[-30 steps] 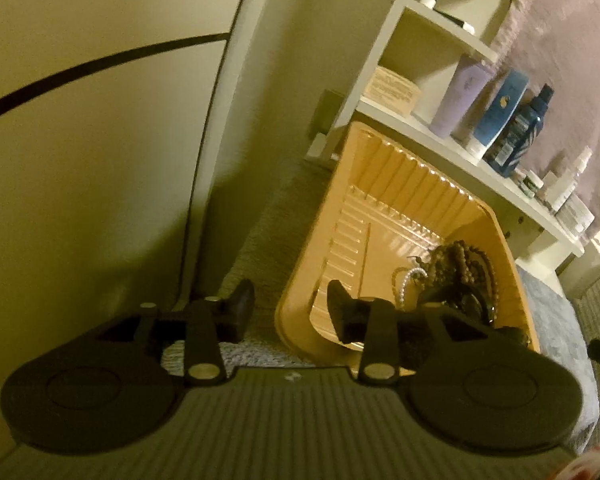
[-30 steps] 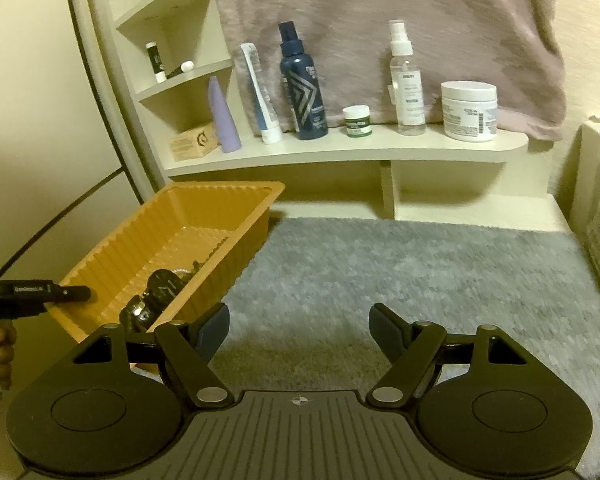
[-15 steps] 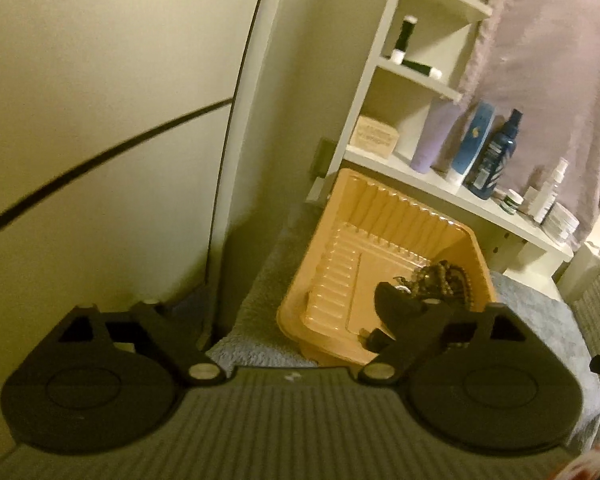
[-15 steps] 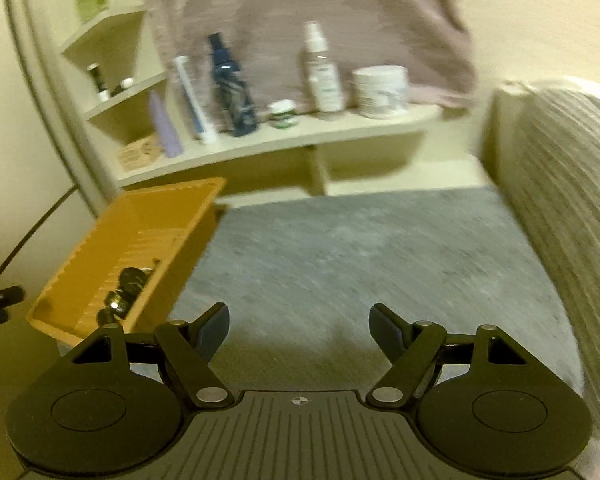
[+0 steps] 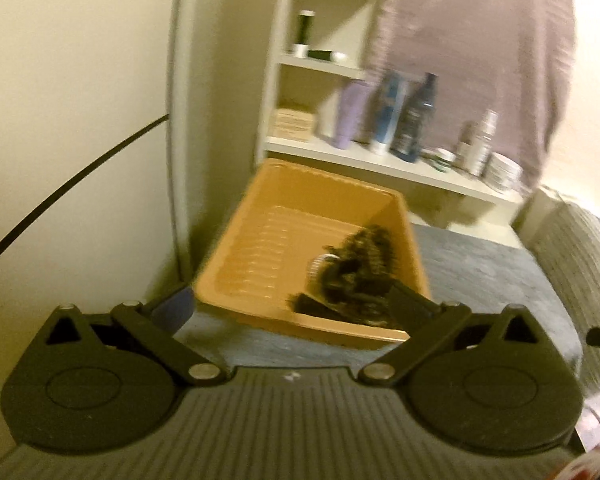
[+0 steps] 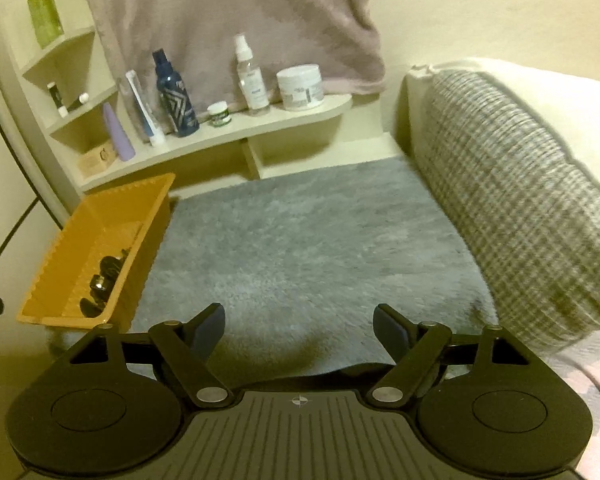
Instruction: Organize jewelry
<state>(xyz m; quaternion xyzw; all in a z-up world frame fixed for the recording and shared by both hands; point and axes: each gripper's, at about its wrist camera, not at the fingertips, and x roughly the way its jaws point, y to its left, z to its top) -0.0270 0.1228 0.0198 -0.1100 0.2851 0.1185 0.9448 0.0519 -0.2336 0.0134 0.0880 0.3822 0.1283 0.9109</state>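
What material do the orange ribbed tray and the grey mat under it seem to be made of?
Orange ribbed tray: likely moulded plastic, matte; thin walls with even ribs and a scalloped rim. Grey mat: apparently soft pile fabric, with a fuzzy, uneven, non-reflective surface.

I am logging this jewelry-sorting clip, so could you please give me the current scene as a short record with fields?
surface: grey rug
container: orange tray on the rug's left edge, below the shelf
contents: dark jewelry pile heaped at the tray's near right end
left gripper: open, empty, facing the tray's near wall
right gripper: open, empty, over bare rug
shelf items: bottles, tubes, a white jar
right of rug: plaid cushion
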